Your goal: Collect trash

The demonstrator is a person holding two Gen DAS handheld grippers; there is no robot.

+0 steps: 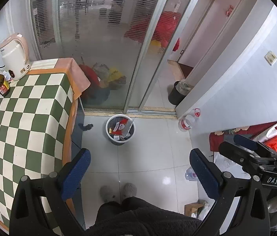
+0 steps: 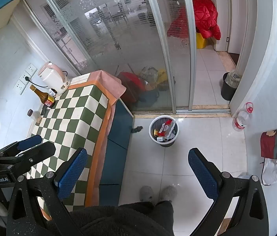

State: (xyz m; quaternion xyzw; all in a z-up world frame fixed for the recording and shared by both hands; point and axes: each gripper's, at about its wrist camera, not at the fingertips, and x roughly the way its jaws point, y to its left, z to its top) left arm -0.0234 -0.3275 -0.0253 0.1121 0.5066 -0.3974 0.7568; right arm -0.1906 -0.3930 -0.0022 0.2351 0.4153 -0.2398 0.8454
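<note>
Both my claws hang apart and empty, the bin (image 1: pixel 120 129) far ahead on the floor, a little nearer my left claw (image 1: pixel 138 177) than my right claw (image 2: pixel 136 175).

A green-and-cream checked tablecloth (image 1: pixel 20 118) with orange border; grey bin (image 1: pixel 120 129); pink-white kettle (image 1: pixel 15 57).

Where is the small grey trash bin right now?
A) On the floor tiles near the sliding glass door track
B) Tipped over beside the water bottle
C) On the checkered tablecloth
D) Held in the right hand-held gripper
A: the trash bin stands upright on the floor just in front of the glass door track, with wrappers inside, and neither hand-held gripper touches it.
</note>
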